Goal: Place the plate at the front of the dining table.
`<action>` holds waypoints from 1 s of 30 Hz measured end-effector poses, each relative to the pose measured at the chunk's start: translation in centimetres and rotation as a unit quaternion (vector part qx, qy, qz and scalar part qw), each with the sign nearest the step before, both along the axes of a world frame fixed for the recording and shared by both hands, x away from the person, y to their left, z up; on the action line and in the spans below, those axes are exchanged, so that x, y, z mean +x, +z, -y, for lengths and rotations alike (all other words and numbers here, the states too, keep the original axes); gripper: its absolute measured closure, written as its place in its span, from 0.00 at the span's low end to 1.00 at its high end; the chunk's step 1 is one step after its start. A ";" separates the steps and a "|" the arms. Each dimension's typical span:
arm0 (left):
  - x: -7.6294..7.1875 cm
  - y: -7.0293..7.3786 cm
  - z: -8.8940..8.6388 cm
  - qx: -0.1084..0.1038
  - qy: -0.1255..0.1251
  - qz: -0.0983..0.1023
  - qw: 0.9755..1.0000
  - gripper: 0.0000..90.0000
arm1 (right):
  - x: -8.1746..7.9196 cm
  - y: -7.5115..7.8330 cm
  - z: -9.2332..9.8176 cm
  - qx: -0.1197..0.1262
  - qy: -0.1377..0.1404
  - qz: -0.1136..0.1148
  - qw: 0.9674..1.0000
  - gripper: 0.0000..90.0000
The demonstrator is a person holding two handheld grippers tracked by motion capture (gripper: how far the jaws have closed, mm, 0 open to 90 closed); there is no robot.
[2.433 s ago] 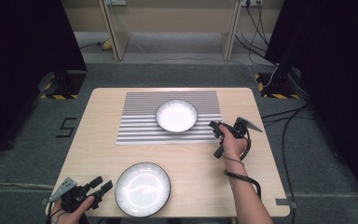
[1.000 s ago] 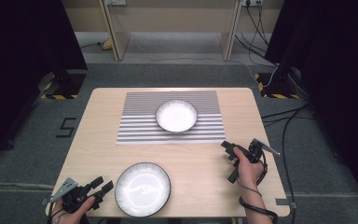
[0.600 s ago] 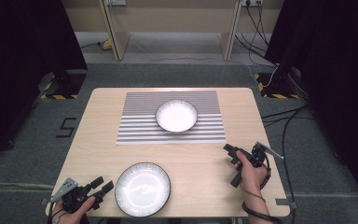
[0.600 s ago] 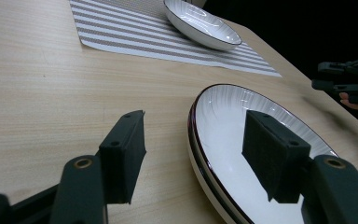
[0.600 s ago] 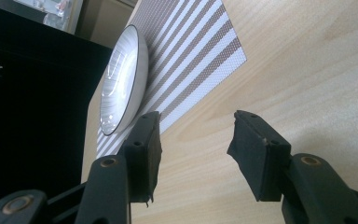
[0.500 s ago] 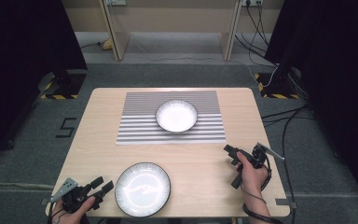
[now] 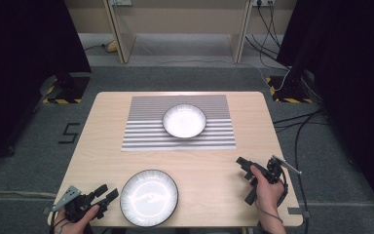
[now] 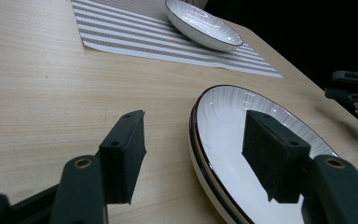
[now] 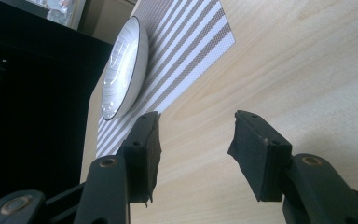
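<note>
High view: large ribbed plate (image 7: 149,197) at lower centre, left gripper (image 7: 104,199) spread just beside its rim, right gripper (image 7: 247,180) spread at lower right. Left gripper view: rim between jaws. Best slid lower, one pad under the lip, then pinched gently.

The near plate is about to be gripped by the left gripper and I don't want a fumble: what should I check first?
1. Left gripper open: ok.
2. Jaws straddle the near plate rim: ok, one outside, one over the plate.
3. Jaws touching the rim: cannot tell.
4. Near plate lies flat on the table: ok.
5. Right gripper open, empty, away from the plate: ok.
6. Placemat free for it: not ok, bowl sits in its middle.
</note>
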State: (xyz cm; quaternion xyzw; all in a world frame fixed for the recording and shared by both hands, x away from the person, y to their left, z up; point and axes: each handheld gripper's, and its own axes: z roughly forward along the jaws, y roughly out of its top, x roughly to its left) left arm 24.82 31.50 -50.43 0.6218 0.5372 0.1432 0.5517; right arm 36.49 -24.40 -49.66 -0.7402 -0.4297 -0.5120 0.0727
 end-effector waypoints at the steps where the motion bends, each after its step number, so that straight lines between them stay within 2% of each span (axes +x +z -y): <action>1: 0.0 0.0 0.0 0.000 0.000 0.000 1.000 0.43 | -0.1 0.0 0.1 0.000 0.000 0.000 1.000 0.57; 11: 0.0 0.0 -0.1 -0.003 0.003 0.000 1.000 0.43 | -2.0 -0.2 0.9 -0.003 0.000 0.003 1.000 0.56; 30: 0.0 0.1 -0.2 -0.005 0.007 0.000 1.000 0.43 | -4.2 -0.5 2.2 0.000 -0.014 0.003 1.000 0.56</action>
